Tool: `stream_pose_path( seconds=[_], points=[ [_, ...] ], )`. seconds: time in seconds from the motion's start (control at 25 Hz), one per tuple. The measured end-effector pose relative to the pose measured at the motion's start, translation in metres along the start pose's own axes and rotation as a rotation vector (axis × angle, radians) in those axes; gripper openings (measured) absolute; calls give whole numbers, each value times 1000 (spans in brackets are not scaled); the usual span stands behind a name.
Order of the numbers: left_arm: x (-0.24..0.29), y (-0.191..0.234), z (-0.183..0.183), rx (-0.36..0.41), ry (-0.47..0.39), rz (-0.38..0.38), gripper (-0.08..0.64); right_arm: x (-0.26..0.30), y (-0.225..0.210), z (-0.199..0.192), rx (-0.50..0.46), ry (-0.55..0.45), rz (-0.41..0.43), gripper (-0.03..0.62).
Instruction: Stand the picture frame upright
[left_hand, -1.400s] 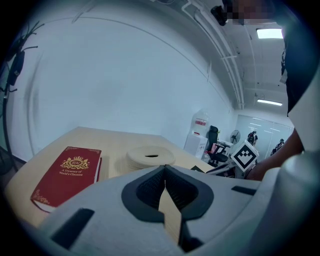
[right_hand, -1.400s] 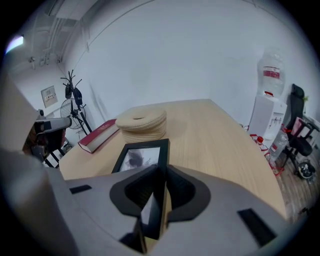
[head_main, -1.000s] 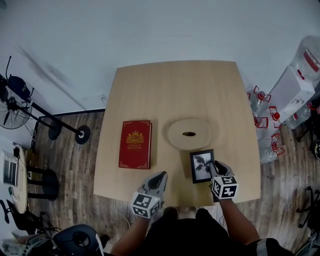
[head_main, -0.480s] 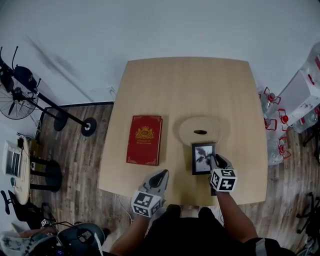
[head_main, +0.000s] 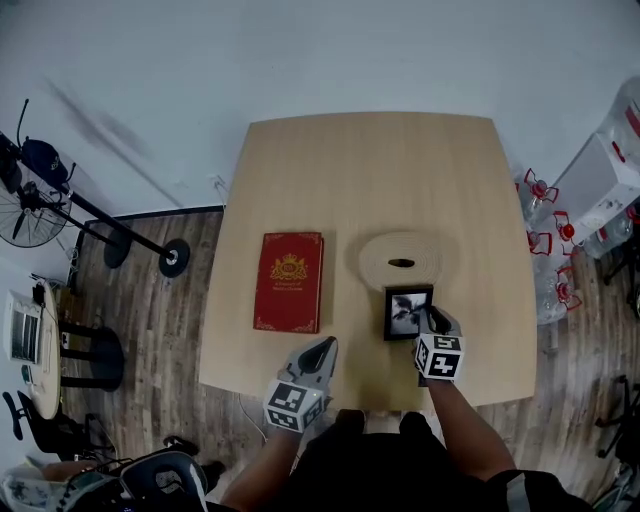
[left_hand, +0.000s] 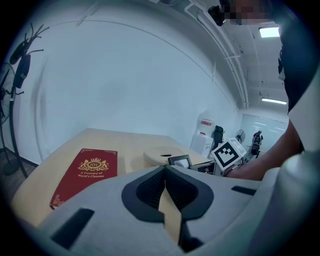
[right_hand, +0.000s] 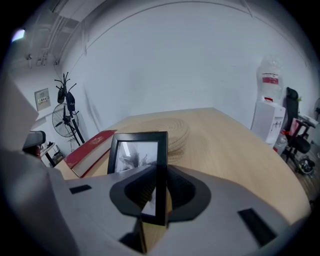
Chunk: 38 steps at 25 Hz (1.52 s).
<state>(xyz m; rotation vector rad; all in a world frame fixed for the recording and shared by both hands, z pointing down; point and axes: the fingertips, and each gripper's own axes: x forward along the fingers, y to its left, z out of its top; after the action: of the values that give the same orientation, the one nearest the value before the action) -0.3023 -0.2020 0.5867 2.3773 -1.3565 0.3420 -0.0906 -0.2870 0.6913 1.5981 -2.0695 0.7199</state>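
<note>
my right claw (head_main: 430, 322) grips the one black rectangular picture frame (head_main: 408, 312); left claw (head_main: 320, 350) closed. one red hardback book (head_main: 289, 281), one round woven mat (head_main: 401, 262).

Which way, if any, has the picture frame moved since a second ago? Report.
Yes: the picture frame, in the right claw, shifted toward the woven mat.

On the table (head_main: 370, 160) I see the book (head_main: 289, 281) left of the round mat (head_main: 400, 258); the picture frame (head_main: 406, 311) is just before the mat, nearer me. The right gripper (head_main: 432, 322) is at the frame's right edge; the left gripper (head_main: 322, 350) is before the book.
</note>
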Motion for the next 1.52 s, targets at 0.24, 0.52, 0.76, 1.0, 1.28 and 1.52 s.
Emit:
stream_pose_path(
  seconds=[0.24, 0.52, 0.76, 1.0, 1.28, 1.52],
  points=[
    [2, 0, 1, 3, 0, -17, 3, 0, -1, -1, 6, -14, 3, 66],
    [0, 3, 1, -12, -6, -10, 3, -10, 3, 7, -31, -46, 48, 97],
    [3, -7, 3, -7, -17, -23, 3, -32, 13, 29, -63, -104, 79, 98],
    [8, -17, 5, 12, -16, -41, 3, -63, 21, 63, -184, -170, 130, 103],
    [15, -31, 22, 80, -32, -49, 3, -107, 19, 91, -239, -250, 147, 73],
    [22, -48, 45, 25, -87, -103, 3, -135, 15, 106, -243, -330, 133, 11]
  ],
)
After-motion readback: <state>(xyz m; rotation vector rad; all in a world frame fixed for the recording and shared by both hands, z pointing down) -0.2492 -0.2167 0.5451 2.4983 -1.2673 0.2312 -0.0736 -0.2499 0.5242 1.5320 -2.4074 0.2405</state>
